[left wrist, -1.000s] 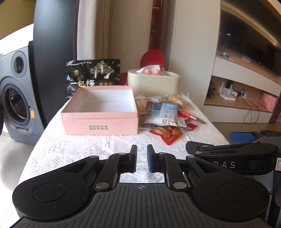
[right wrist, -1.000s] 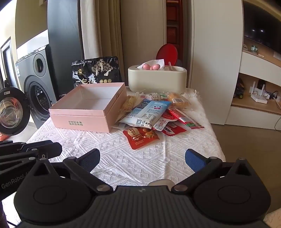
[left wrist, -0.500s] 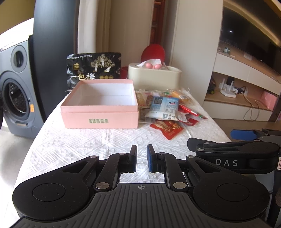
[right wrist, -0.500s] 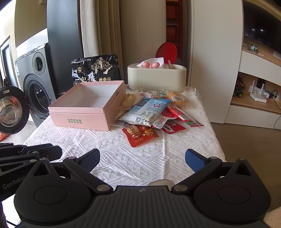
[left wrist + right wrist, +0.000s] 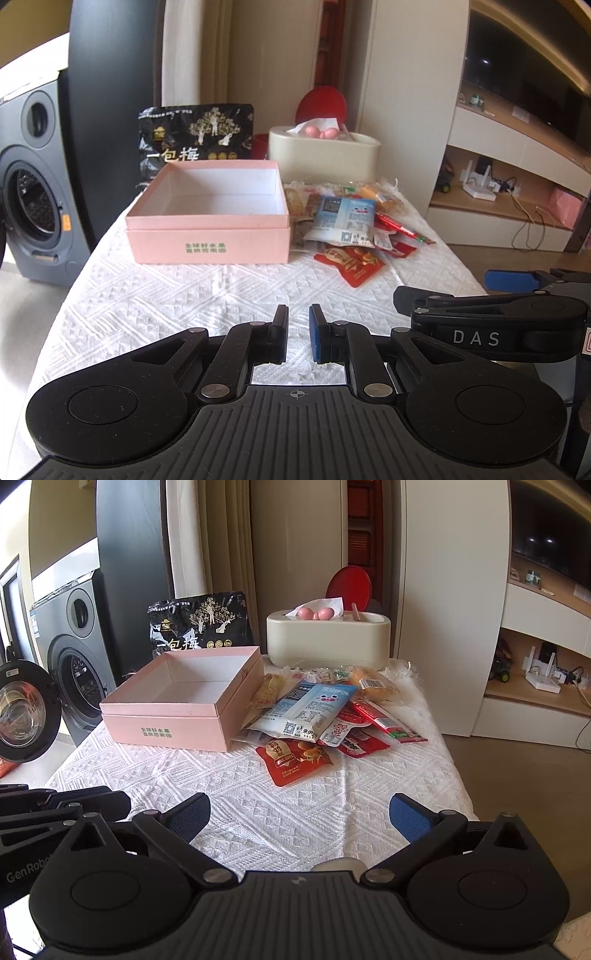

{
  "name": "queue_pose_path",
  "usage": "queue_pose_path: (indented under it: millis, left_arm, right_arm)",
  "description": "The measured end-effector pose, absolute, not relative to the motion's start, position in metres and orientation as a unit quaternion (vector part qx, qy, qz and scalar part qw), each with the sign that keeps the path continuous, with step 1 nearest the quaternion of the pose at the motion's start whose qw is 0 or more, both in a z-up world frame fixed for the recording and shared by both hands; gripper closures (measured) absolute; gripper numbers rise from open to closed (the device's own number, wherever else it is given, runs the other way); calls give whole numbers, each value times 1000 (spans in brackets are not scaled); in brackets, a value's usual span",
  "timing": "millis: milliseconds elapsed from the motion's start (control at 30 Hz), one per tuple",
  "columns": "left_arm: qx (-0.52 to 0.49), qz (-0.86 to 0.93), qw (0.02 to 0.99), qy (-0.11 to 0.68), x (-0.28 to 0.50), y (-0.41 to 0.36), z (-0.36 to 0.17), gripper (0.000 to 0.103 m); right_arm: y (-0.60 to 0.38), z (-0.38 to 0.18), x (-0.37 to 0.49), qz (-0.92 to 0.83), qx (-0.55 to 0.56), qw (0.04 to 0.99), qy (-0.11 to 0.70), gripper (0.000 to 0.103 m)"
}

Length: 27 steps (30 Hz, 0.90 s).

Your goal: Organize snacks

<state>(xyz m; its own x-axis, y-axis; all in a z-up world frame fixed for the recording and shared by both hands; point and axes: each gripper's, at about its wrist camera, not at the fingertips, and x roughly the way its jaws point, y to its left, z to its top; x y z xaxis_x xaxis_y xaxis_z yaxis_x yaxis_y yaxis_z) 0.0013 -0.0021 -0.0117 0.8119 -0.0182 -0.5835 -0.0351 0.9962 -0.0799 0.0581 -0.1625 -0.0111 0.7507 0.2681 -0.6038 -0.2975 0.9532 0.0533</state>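
An open, empty pink box (image 5: 210,218) (image 5: 177,705) sits on the white tablecloth. To its right lies a pile of snack packets: a pale blue packet (image 5: 343,221) (image 5: 310,709), a red packet (image 5: 351,264) (image 5: 293,758) nearest me, a long red stick pack (image 5: 388,720) and yellow snacks (image 5: 373,688). My left gripper (image 5: 298,332) is nearly shut and empty above the table's near edge. My right gripper (image 5: 300,814) is wide open and empty, in front of the red packet.
A black plum bag (image 5: 197,140) stands behind the box. A cream tissue holder (image 5: 325,157) sits at the table's back. A washing machine (image 5: 74,657) stands left with its door open. Shelving (image 5: 543,657) is on the right. The table (image 5: 332,812) drops off at right.
Both grippers have risen a little and tilted down, so the box and snacks sit lower in both views. Jaw openings are unchanged.
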Motion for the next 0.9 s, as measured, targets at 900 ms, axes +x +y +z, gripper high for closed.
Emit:
queue_pose_path:
  millis: [900]
  left_arm:
    - [-50,1,951,305,-1,-4,-10,88]
  right_arm:
    - [-162,-12,58,152,-24,933,324,0]
